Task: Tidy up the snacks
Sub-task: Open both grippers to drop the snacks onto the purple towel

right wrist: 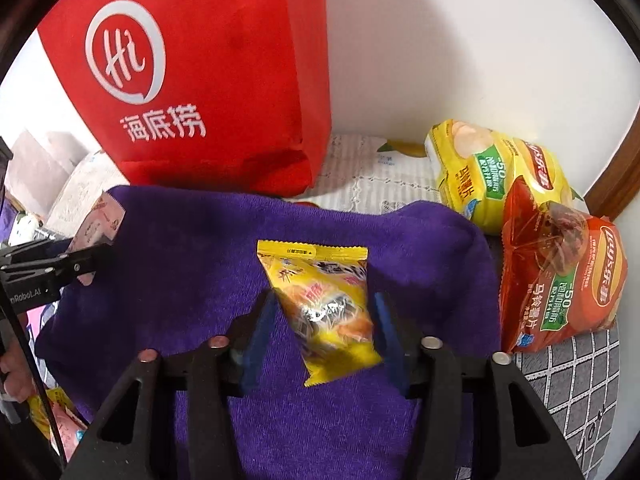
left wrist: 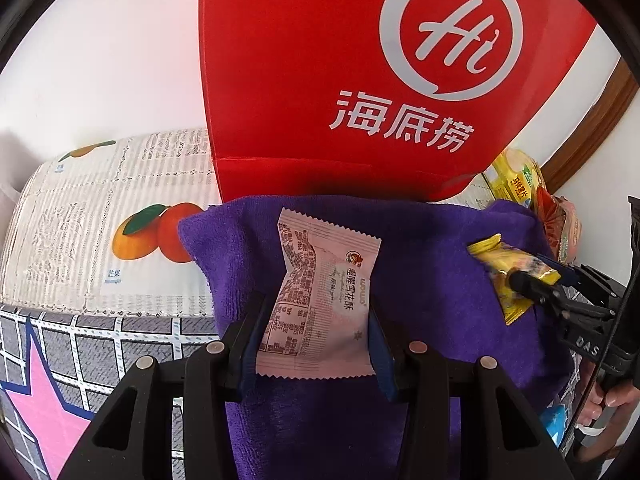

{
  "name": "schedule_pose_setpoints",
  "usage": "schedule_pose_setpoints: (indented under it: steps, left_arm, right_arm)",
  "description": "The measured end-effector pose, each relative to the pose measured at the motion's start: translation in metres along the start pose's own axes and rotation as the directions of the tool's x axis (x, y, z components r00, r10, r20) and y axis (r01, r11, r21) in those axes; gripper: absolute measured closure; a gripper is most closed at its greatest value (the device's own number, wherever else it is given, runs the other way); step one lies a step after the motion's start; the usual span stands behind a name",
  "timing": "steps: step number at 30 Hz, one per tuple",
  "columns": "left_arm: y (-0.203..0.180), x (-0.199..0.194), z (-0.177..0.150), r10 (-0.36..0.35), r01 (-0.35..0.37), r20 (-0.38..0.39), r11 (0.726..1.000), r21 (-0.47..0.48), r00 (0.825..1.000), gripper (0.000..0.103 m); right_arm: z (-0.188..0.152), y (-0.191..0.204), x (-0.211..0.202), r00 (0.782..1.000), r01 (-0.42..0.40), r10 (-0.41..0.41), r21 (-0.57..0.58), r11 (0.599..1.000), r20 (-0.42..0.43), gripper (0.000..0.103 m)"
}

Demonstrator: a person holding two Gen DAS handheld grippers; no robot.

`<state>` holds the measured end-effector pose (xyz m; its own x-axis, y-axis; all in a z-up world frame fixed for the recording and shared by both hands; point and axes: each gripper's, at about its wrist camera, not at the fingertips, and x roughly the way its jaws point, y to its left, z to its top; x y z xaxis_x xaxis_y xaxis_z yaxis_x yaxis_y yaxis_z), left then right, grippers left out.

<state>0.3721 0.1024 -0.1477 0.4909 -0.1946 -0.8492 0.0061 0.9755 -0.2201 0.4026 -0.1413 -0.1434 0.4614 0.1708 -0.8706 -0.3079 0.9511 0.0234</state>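
Observation:
My left gripper (left wrist: pixel 316 312) is shut on a pink snack packet (left wrist: pixel 324 300), held over a purple towel (left wrist: pixel 420 248). My right gripper (right wrist: pixel 324 320) is shut on a yellow snack packet (right wrist: pixel 324 308) over the same towel (right wrist: pixel 180 248). The right gripper (left wrist: pixel 532 284) with the yellow packet (left wrist: pixel 500 264) shows at the right of the left wrist view. The left gripper (right wrist: pixel 96 256) with the pink packet (right wrist: pixel 100 220) shows at the left of the right wrist view. A red bag (left wrist: pixel 320 80) stands upright behind the towel and also shows in the right wrist view (right wrist: pixel 224 80).
A yellow chip bag (right wrist: pixel 488 172) and an orange chip bag (right wrist: pixel 560 276) lie right of the towel. A fruit-print lace cloth (left wrist: pixel 120 224) covers the surface to the left. A checked sheet with a pink star (left wrist: pixel 48 392) lies in front. More packets (right wrist: pixel 56 420) lie low left.

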Motion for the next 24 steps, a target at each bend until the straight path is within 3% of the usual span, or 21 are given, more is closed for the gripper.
schedule_pose_setpoints:
  steps: [4,6,15,19,24]
  left_arm:
    - [-0.005,0.002,0.002,-0.025,0.025,0.003,1.0,-0.004,1.0,0.053]
    - [-0.006,-0.001,0.002,-0.025,0.025,0.008,1.0,-0.001,1.0,0.039]
    - [-0.013,-0.038,0.003,0.006,-0.008,0.07,0.999,0.034,0.998,0.039]
    - [-0.017,-0.066,-0.007,0.012,-0.017,0.106,0.999,0.047,0.994,0.039]
    - [-0.015,-0.097,-0.03,-0.002,-0.003,0.116,0.999,0.04,0.993,0.039]
  right_arm:
    - [0.001,0.0,-0.01,1.0,-0.011,0.011,0.008,1.0,0.023,0.036]
    - [0.002,-0.001,-0.019,0.998,-0.026,0.025,0.019,0.999,0.049,0.035]
    - [0.001,0.006,-0.065,0.989,0.017,-0.023,0.044,0.999,0.149,0.035]
    - [-0.006,0.009,-0.078,0.995,0.028,-0.032,0.042,0.999,0.098,0.035]
    - [-0.034,0.014,-0.106,0.984,0.11,-0.117,0.056,0.992,0.137,0.031]
